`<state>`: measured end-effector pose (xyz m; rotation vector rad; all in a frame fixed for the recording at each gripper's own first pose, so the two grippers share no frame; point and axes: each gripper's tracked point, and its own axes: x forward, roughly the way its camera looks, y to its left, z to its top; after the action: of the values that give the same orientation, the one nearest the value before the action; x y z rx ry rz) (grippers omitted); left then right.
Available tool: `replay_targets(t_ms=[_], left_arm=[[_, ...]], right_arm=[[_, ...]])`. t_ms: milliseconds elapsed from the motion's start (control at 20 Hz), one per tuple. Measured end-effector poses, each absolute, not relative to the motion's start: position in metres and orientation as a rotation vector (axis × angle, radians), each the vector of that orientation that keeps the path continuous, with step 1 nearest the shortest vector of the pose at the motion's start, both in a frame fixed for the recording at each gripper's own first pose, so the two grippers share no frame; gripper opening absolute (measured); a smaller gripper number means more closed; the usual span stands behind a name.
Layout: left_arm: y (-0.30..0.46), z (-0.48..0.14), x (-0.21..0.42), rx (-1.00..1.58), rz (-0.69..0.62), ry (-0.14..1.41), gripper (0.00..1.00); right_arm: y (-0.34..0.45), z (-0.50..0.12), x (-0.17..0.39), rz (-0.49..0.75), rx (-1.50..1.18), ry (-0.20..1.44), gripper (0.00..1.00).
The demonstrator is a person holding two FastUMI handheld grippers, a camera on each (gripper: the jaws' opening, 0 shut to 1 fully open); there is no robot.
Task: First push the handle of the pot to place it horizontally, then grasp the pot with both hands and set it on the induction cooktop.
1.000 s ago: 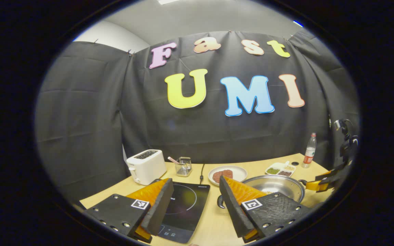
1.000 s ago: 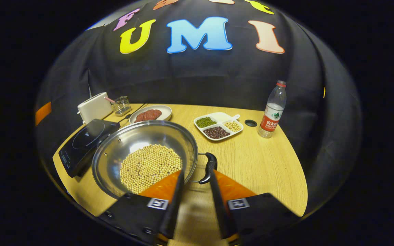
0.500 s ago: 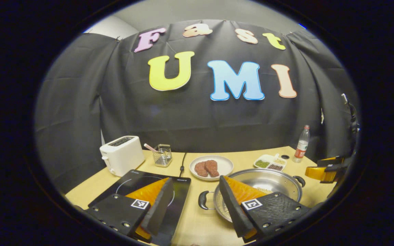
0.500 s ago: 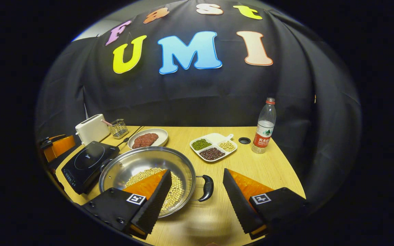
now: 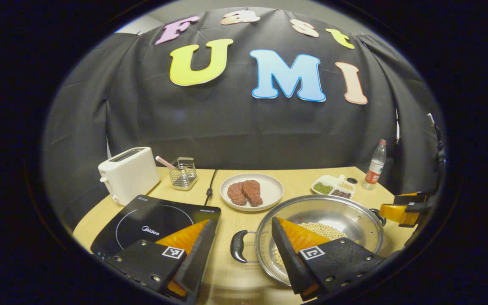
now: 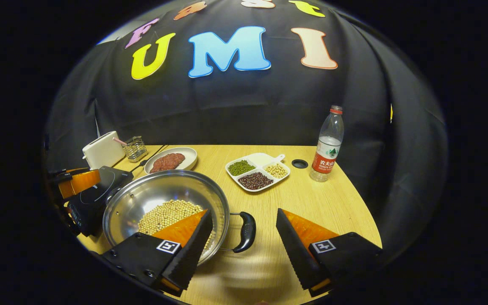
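Note:
A steel pot (image 5: 345, 218) (image 6: 151, 199) holding pale beans stands on the wooden table. Its two black handles point left and right. In the left gripper view, my left gripper (image 5: 239, 262) is open, with the pot's left handle (image 5: 237, 246) between its fingers and a little ahead. In the right gripper view, my right gripper (image 6: 244, 250) is open, with the pot's right handle (image 6: 246, 231) between its fingers and just ahead. The black induction cooktop (image 5: 151, 220) (image 6: 93, 197) lies left of the pot. The other gripper shows at the edge of each view, at the pot's far side.
At the back stand a white toaster (image 5: 127, 173), a wire holder (image 5: 183, 171), a plate of meat (image 5: 252, 191) and a divided dish of beans (image 6: 257, 171). A water bottle (image 6: 326, 144) stands at the far right. A cable (image 5: 210, 186) runs from the cooktop.
My right gripper has opened and drawn back from the pot's right handle. My left gripper has tilted down and now frames the left handle. The pot has turned so its handles lie sideways.

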<state>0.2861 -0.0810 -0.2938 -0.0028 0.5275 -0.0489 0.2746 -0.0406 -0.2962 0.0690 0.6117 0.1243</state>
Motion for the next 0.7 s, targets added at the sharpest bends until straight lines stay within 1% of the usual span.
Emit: replay_targets(t_ms=[50,100,150,200,250,300,350,400,450,600,650,700], left_arm=[[-0.083,-0.303,0.288,-0.010,-0.055,0.549,0.80],[-0.083,-0.310,0.290,-0.016,-0.056,0.566,0.83],[-0.084,-0.317,0.291,-0.018,-0.056,0.579,0.80],[-0.084,-0.322,0.292,-0.020,-0.060,0.593,0.80],[-0.086,-0.329,0.293,-0.022,-0.067,0.607,0.83],[-0.087,-0.335,0.294,-0.022,-0.073,0.624,0.80],[-0.088,-0.342,0.294,-0.021,-0.081,0.642,0.83],[-0.089,-0.347,0.294,-0.018,-0.085,0.660,0.80],[-0.090,-0.354,0.294,-0.018,-0.089,0.676,0.83],[-0.091,-0.368,0.293,-0.030,-0.088,0.714,0.83],[-0.090,-0.375,0.294,-0.031,-0.087,0.727,0.83],[-0.090,-0.379,0.294,-0.033,-0.087,0.739,0.80]], right_arm=[[-0.038,-0.299,0.276,0.129,0.072,0.615,0.96],[-0.036,-0.302,0.276,0.134,0.074,0.622,0.96],[-0.035,-0.304,0.276,0.141,0.071,0.627,0.96],[-0.035,-0.307,0.277,0.144,0.068,0.632,0.96],[-0.033,-0.310,0.277,0.146,0.067,0.638,0.96],[-0.032,-0.313,0.278,0.149,0.070,0.645,0.96],[-0.031,-0.316,0.279,0.149,0.073,0.654,0.96],[-0.031,-0.319,0.280,0.147,0.079,0.661,0.96],[-0.031,-0.322,0.281,0.146,0.084,0.670,0.96],[-0.030,-0.332,0.283,0.142,0.093,0.702,0.96],[-0.030,-0.335,0.282,0.142,0.095,0.713,0.96],[-0.029,-0.338,0.283,0.144,0.099,0.723,0.93]])
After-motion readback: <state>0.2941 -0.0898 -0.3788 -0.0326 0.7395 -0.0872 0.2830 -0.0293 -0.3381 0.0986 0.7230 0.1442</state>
